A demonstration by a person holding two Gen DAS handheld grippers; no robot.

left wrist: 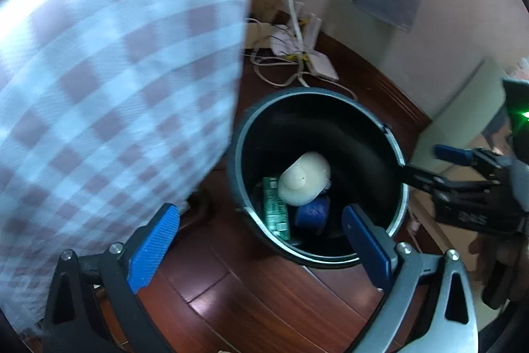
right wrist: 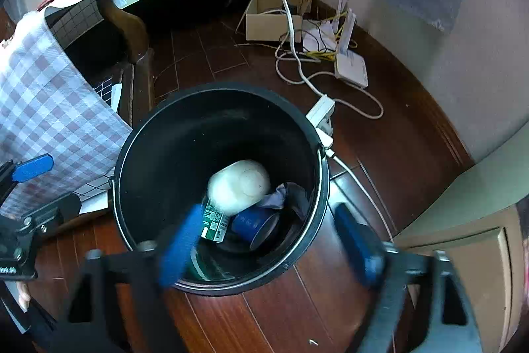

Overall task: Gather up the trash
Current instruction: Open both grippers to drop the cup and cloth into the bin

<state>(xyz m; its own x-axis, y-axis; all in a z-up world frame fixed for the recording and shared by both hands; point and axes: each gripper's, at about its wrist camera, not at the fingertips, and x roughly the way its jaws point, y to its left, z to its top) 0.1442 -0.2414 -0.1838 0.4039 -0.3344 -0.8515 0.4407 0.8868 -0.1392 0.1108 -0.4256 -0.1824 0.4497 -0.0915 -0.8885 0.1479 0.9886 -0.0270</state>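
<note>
Trash in black bucket on wooden floor: white jar, green carton, blue can, grey rag; light, rigid pieces, can probably dentable, best pinched across bodies. Left tongs and right tongs gape wide above rim, holding nothing.

No text can be read with certainty. Print and a code patch are seen on the green carton in the bin, at lower centre of the right view, but too small to be made out. Pale mirrored letters are seen on the dark gripper body at the right edge of the left view; they stay illegible.
</note>
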